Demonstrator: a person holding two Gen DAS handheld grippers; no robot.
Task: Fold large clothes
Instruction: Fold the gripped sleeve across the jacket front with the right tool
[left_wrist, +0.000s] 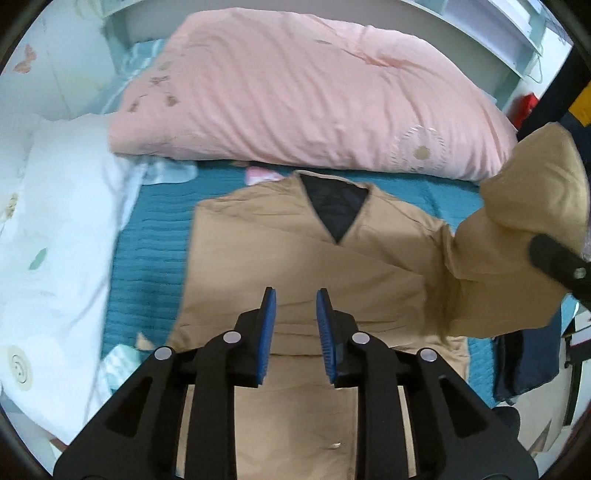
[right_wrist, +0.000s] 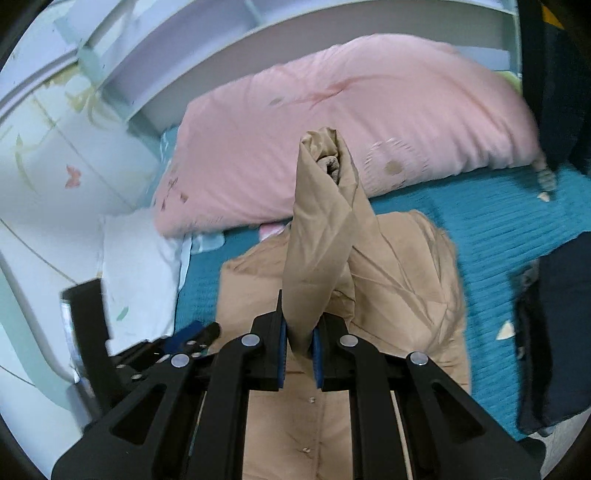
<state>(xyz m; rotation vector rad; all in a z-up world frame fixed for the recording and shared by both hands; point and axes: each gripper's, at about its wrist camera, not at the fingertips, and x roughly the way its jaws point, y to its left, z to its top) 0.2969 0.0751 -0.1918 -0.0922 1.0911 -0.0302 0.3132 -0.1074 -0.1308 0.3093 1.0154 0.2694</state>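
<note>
While spread front-up on the teal bedspread (left_wrist: 147, 258), tan coat (left_wrist: 295, 266) with dark lining (left_wrist: 334, 206) showing at the V neck, just below the pink duvet (left_wrist: 295, 92). White pillow (left_wrist: 62, 240) to the left on the bed. Left gripper (left_wrist: 295, 317) poised above the coat's middle, jaws released with a clear gap between the blue pads (left_wrist: 271, 314), nothing between them. Right gripper (right_wrist: 299, 343) clenched on the coat's sleeve (right_wrist: 317, 229), pads pressing the tan cloth, the sleeve lifted clear of the bed and standing up twisted, cuff (right_wrist: 328, 162) at the top. Same raised sleeve seen at the right edge of the left wrist view, beside a black gripper finger. Snap buttons (right_wrist: 312, 400) down the coat front below the right gripper. Dark blue garment (right_wrist: 554, 332) at the bed's right side. White headboard shelf (right_wrist: 258, 55) behind the duvet.
</note>
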